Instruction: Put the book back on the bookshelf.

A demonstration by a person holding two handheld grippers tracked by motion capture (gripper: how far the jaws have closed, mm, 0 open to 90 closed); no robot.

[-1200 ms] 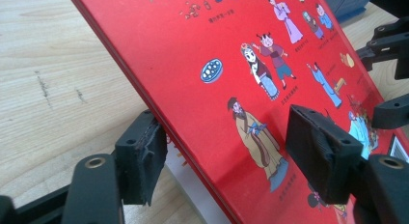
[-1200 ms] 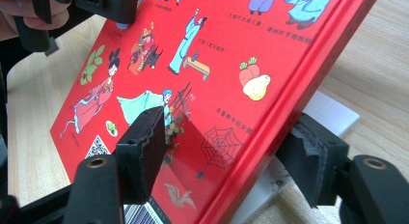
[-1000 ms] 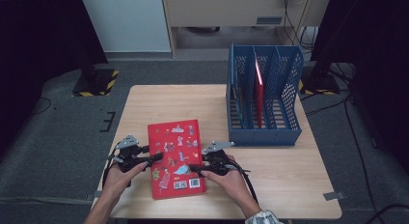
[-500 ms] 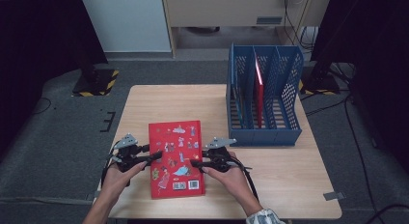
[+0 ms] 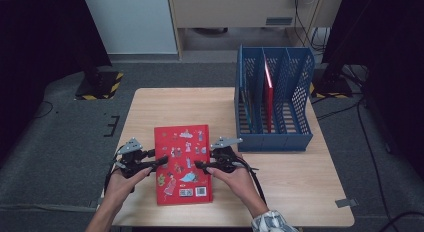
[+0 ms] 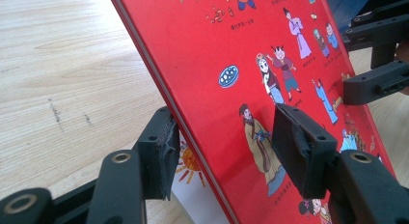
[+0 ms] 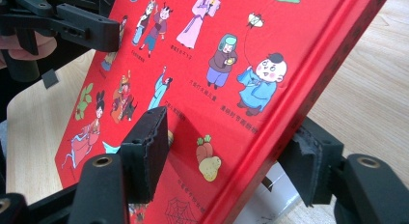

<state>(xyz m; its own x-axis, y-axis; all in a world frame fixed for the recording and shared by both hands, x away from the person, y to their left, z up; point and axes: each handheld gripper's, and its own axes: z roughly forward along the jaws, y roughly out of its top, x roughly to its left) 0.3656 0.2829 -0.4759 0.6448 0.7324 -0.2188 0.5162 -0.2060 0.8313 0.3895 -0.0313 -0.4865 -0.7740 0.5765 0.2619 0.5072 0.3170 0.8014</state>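
Note:
A red picture book (image 5: 182, 162) with cartoon figures lies on the wooden table (image 5: 175, 107) between my two grippers. My left gripper (image 5: 162, 162) holds the book's left edge (image 6: 270, 50). Its own jaws (image 6: 226, 147) have just been closing, and one pad presses on the cover and the other under the edge. My right gripper (image 5: 198, 165) straddles the spine side (image 7: 217, 64). There the jaws (image 7: 226, 147) have just been opening, so the book sits between them, one pad near the cover and the other a little off the spine.
A blue mesh file rack (image 5: 272, 117) stands at the table's back right, with an upright red book (image 5: 268, 92) in one slot. Bare tabletop lies behind the picture book and to the right of my right hand. Dark floor surrounds the table.

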